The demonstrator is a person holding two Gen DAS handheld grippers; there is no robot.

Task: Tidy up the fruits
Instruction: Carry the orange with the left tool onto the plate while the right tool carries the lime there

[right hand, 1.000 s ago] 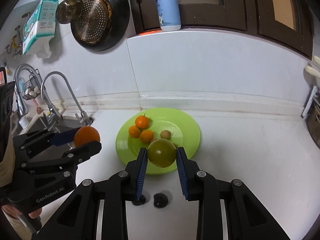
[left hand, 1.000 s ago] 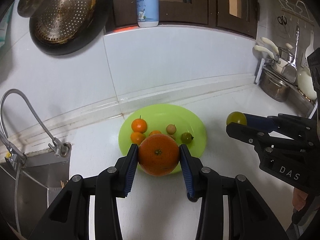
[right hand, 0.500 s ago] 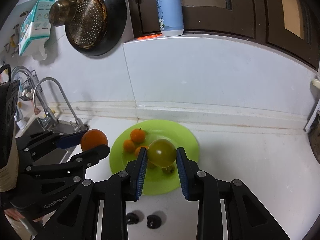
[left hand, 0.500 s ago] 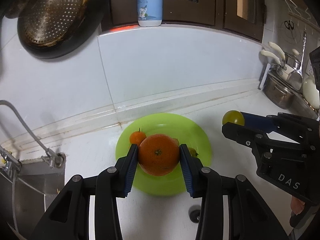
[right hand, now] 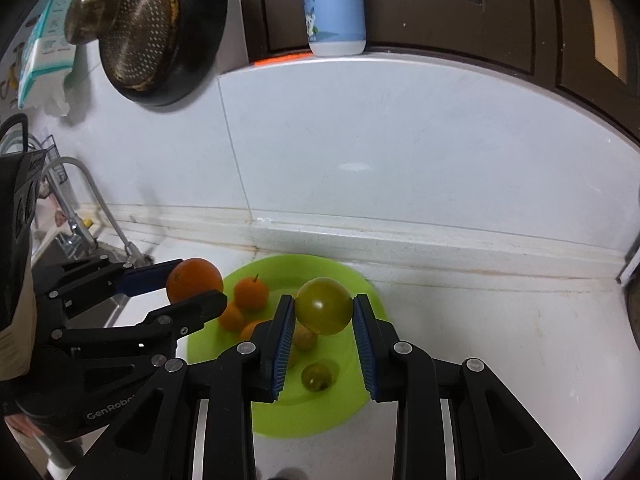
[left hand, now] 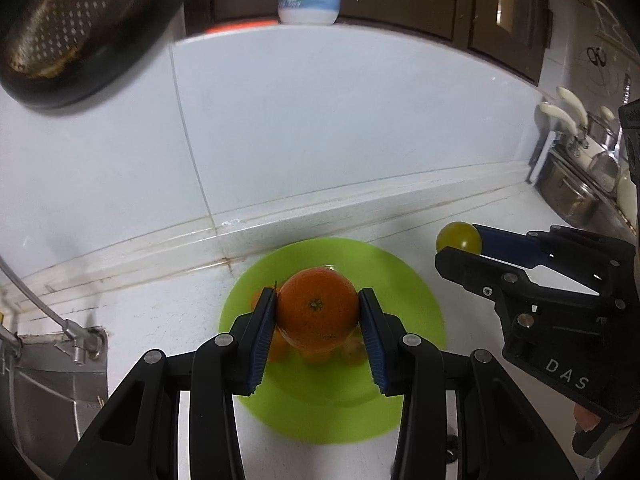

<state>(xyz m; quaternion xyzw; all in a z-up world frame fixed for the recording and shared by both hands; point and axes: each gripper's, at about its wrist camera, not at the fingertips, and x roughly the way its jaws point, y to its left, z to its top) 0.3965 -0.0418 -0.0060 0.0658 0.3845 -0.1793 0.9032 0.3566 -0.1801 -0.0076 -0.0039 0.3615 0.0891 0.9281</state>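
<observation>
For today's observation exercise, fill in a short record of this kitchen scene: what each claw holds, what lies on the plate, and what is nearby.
left claw: shut on the large orange, held above the plate
right claw: shut on the green fruit, held above the plate
plate: lime green, on the white counter
on plate: small oranges, a small green fruit, a small tan fruit
nearby: faucet at the left, strainer hanging on the wall, blue bottle on the ledge

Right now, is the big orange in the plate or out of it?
Out. The big orange is clamped in the left hand-held gripper, held above the green plate; smaller fruits lie on it.
</observation>
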